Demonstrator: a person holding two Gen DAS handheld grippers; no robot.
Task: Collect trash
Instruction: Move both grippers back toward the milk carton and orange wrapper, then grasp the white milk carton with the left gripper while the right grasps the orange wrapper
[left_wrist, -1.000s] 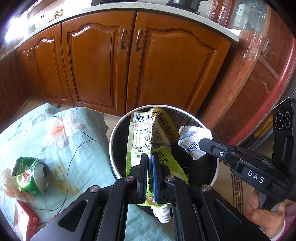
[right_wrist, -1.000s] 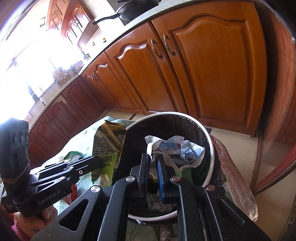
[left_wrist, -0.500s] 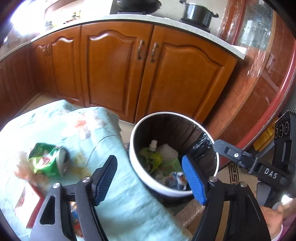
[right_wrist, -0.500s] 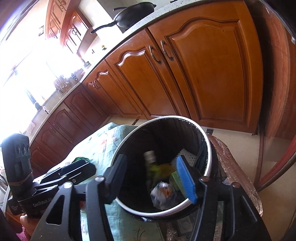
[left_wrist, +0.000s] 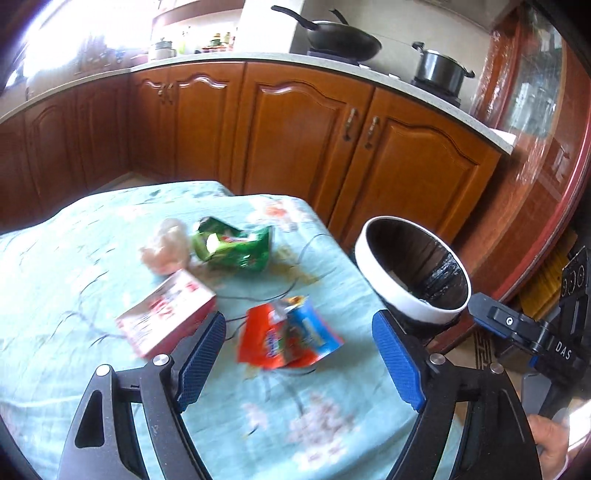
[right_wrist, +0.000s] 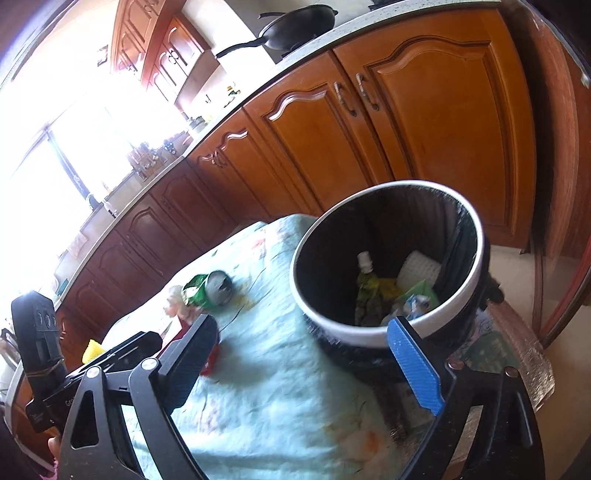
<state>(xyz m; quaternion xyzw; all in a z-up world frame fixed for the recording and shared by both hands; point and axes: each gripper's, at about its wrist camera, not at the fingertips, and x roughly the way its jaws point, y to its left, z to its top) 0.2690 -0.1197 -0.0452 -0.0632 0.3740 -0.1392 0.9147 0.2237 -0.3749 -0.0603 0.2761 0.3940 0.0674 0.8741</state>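
Note:
A white-rimmed black trash bin (right_wrist: 332, 325) stands at the table's right end; it also shows in the left wrist view (left_wrist: 391, 291). Inside lie a green spouted pouch (right_wrist: 369, 291) and crumpled paper (right_wrist: 415, 302). My left gripper (left_wrist: 299, 358) is open and empty above a red and blue snack wrapper (left_wrist: 288, 336). A red and white carton (left_wrist: 166, 314), a crushed green can (left_wrist: 236, 247) and a pinkish wad (left_wrist: 166, 247) lie on the cloth. My right gripper (right_wrist: 314, 354) is open and empty, just in front of the bin.
The table has a light blue flowered cloth (left_wrist: 74, 258). Wooden kitchen cabinets (left_wrist: 332, 147) stand behind, with a wok (left_wrist: 343, 37) and a pot (left_wrist: 439, 70) on the counter. A yellow object (right_wrist: 92, 349) lies at the table's far left.
Both grippers opened and dropped the pouch and crumpled paper into the bin. The left gripper then swung left over the table's trash; the right pulled back a little.

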